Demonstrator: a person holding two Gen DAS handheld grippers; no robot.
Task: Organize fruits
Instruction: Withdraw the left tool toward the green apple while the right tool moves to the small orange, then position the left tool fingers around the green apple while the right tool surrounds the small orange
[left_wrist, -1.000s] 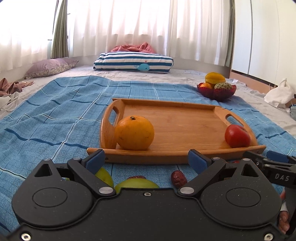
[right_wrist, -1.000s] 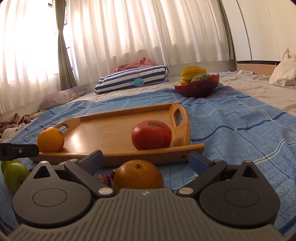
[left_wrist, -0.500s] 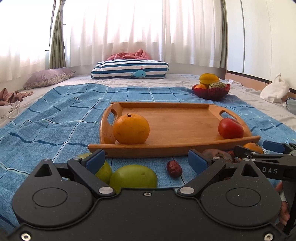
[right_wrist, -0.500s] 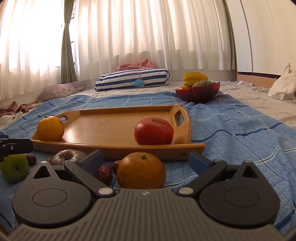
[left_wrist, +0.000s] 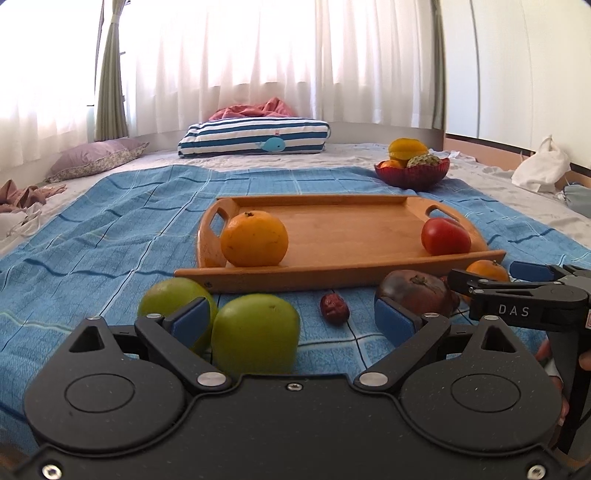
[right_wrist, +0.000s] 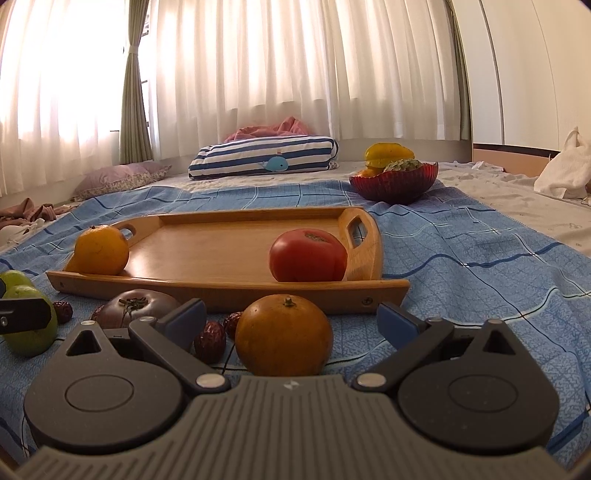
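You're lining up your left tool (left_wrist: 288, 317), jaws wide and gripping nothing, on the near green apple (left_wrist: 255, 334) lying on the blue blanket (left_wrist: 110, 236) just short of the wooden tray (left_wrist: 332, 225). Your right tool (right_wrist: 291, 319) is gaping over the loose orange (right_wrist: 283, 334). Center the fruit, then squeeze gently.

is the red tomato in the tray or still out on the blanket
In the tray. The red tomato sits on the wooden tray floor by its right handle, inside the rim.

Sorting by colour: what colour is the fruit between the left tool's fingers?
Green, clearest in the left wrist view.
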